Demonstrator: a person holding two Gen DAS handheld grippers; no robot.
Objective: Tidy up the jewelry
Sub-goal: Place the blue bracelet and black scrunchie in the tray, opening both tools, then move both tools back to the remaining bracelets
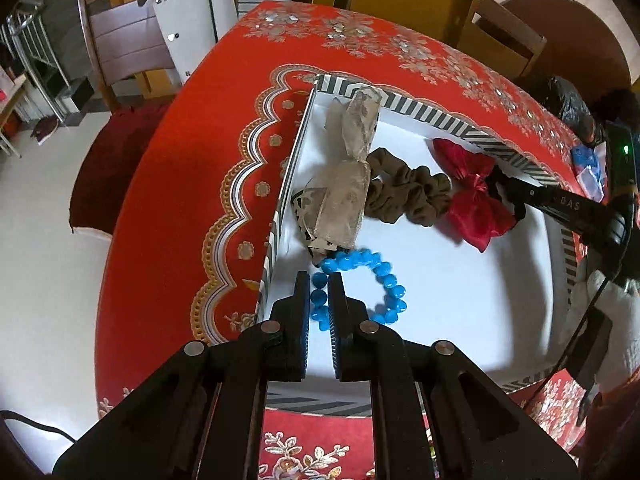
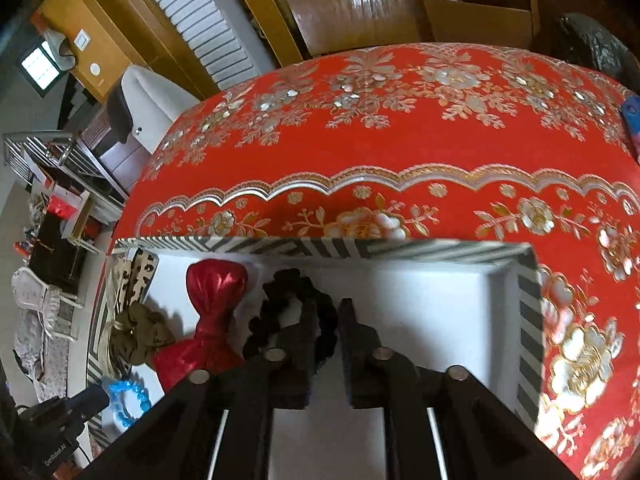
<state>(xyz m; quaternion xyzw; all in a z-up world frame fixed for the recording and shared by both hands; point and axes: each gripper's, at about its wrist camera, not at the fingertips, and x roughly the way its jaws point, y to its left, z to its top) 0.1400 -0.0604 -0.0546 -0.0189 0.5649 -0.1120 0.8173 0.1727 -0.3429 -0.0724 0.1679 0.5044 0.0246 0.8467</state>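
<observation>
A white box with a black-and-white striped rim (image 1: 432,118) (image 2: 530,292) stands on the red tablecloth. In it lie a beige sheer bow (image 1: 344,200), a brown scrunchie (image 1: 408,196) (image 2: 138,332), a red bow (image 1: 476,200) (image 2: 212,304), a black scrunchie (image 2: 288,288) and a blue bead bracelet (image 1: 376,284) (image 2: 130,394). My left gripper (image 1: 319,284) is shut on the bracelet's left side, low over the box floor. My right gripper (image 2: 327,312) is inside the box with the black scrunchie between its fingers, which stand a little apart on it.
The red floral tablecloth (image 2: 400,140) covers the table around the box. Wooden chairs (image 1: 128,40) (image 2: 360,4) stand at the far edges. A black plastic bag (image 1: 568,100) and a blue item (image 2: 632,120) lie near the right edge. The box's right half shows bare white floor (image 2: 440,320).
</observation>
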